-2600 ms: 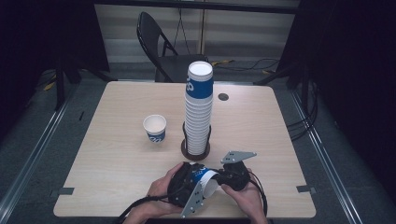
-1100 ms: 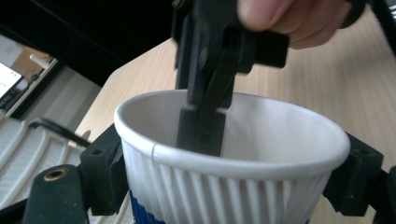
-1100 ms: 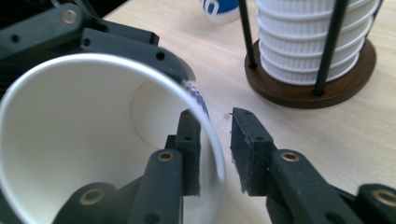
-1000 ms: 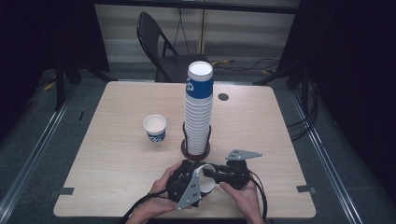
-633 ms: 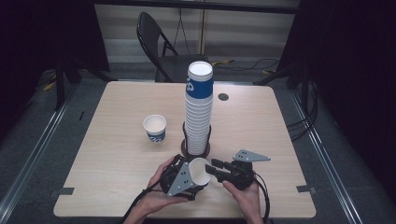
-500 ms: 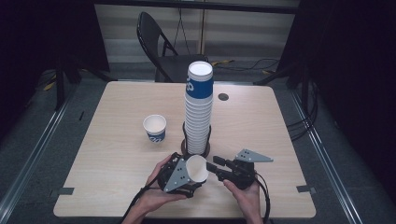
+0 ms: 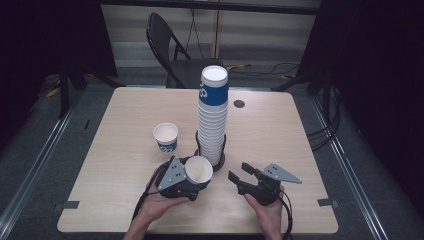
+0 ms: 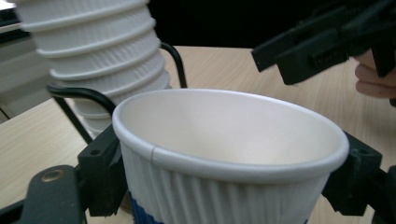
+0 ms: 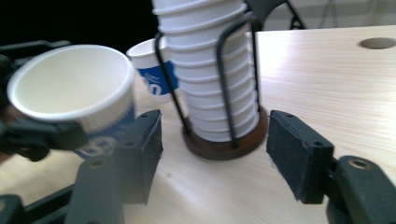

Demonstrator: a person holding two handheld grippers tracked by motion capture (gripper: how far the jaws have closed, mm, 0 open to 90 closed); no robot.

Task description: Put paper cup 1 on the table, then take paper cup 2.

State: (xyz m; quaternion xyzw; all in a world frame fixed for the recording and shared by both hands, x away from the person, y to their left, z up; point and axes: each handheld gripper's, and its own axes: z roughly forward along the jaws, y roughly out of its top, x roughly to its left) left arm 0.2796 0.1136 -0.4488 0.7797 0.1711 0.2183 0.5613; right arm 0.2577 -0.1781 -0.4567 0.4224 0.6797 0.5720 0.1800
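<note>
My left gripper (image 7: 196,176) is shut on a white paper cup with a blue band (image 7: 198,170), which it holds tilted just in front of the cup stack. In the left gripper view the cup (image 8: 224,154) sits between both jaws. My right gripper (image 7: 240,172) hovers to the cup's right, apart from it. Its jaws have just been opening, and the right gripper view shows nothing between the pads (image 9: 142,154) of that gripper (image 9: 215,158). A tall stack of cups (image 7: 213,115) stands in a black wire holder (image 9: 224,144). One more cup (image 7: 166,136) stands upright left of the stack.
The wooden table (image 7: 280,135) has a cable hole (image 7: 239,104) at the back right. A black folding chair (image 7: 172,47) stands behind the table. A dark floor with rails and cables surrounds it. A person's hands (image 7: 265,212) come in at the front edge.
The right gripper has let go of the cup and spread its jaws. The left gripper has carried the cup to the left, away from the right gripper.
</note>
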